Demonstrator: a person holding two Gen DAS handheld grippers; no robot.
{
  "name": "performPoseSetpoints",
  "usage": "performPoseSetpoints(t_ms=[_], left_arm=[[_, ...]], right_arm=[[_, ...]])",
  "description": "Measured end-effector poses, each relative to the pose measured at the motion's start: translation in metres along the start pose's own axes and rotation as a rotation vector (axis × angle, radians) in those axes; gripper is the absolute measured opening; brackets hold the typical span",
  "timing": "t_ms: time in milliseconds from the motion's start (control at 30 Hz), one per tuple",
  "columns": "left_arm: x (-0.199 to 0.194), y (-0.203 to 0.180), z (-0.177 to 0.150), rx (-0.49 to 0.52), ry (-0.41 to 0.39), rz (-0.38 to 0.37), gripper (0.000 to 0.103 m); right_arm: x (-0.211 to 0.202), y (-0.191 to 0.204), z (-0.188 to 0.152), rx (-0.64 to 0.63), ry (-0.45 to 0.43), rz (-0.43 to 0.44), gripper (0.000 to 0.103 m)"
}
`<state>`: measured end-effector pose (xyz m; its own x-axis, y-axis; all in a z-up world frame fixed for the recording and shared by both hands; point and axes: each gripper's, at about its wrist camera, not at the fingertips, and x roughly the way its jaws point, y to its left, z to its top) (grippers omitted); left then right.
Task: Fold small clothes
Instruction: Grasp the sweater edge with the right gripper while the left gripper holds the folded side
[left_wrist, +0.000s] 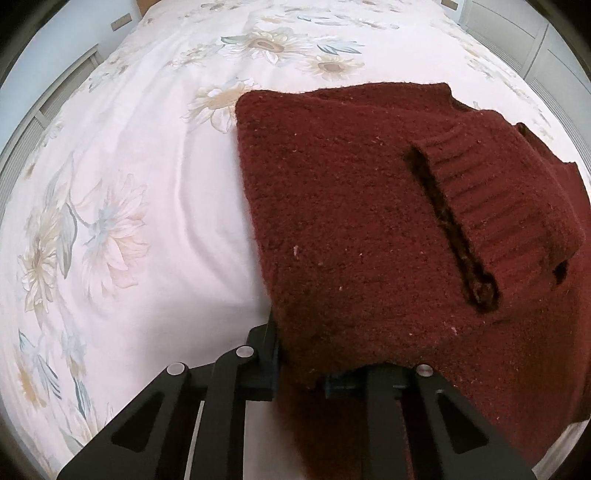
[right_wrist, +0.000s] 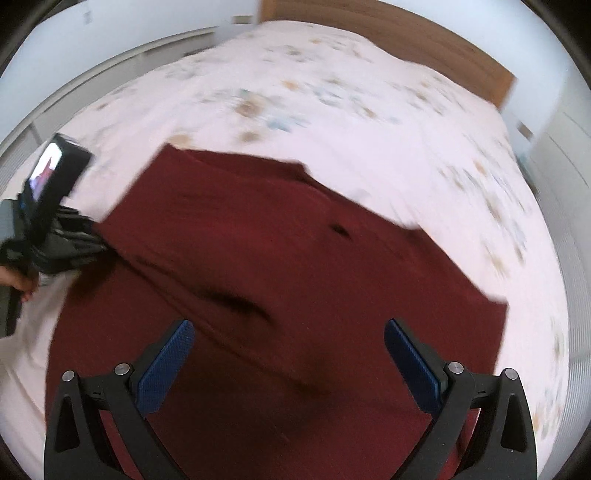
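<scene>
A dark red knitted sweater (left_wrist: 354, 221) lies partly folded on the bed, its ribbed cuff (left_wrist: 491, 206) laid across the top. My left gripper (left_wrist: 317, 373) is at the sweater's near edge, fingers hidden under the wool, apparently shut on it. In the right wrist view the sweater (right_wrist: 295, 277) spreads below my right gripper (right_wrist: 288, 354), which is open wide above it, with blue pads (right_wrist: 166, 365) apart and nothing between them. The left gripper (right_wrist: 48, 218) shows at the sweater's left edge in that view.
The bed has a pale pink floral sheet (left_wrist: 129, 184) with open room to the left and behind the sweater. A wooden headboard (right_wrist: 424, 48) stands at the far end. White walls and cupboards (left_wrist: 535, 48) surround the bed.
</scene>
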<state>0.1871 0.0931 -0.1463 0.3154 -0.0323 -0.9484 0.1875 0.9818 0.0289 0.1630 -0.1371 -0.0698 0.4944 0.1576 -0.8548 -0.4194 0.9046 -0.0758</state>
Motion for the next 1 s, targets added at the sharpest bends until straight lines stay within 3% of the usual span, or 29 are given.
performPoseSetpoints(t_ms=[167, 300, 433, 533, 600, 667, 1000], left_arm=[[-0.006, -0.005, -0.009, 0.007, -0.001, 0.005, 0.015], [-0.004, -0.003, -0.008, -0.003, 0.002, -0.009, 0.015], [-0.003, -0.001, -0.008, -0.009, 0.003, -0.018, 0.015], [-0.001, 0.000, -0.007, -0.008, 0.004, -0.018, 0.015], [0.001, 0.000, -0.006, -0.009, 0.006, -0.018, 0.015], [0.001, 0.002, -0.005, -0.020, 0.007, -0.027, 0.015], [0.002, 0.004, -0.001, -0.045, 0.009, -0.034, 0.015]], right_arm=[[0.024, 0.037, 0.033, -0.095, 0.012, 0.066, 0.103], [0.056, 0.053, 0.041, -0.127, 0.077, 0.097, 0.103], [0.079, 0.064, 0.044, -0.139, 0.118, 0.075, 0.098], [0.088, 0.068, 0.042, -0.161, 0.129, 0.092, 0.071], [0.089, 0.066, 0.041, -0.152, 0.128, 0.067, 0.041], [0.083, 0.060, 0.043, -0.124, 0.117, 0.059, 0.027], [0.016, -0.031, 0.029, 0.154, -0.036, 0.073, 0.021]])
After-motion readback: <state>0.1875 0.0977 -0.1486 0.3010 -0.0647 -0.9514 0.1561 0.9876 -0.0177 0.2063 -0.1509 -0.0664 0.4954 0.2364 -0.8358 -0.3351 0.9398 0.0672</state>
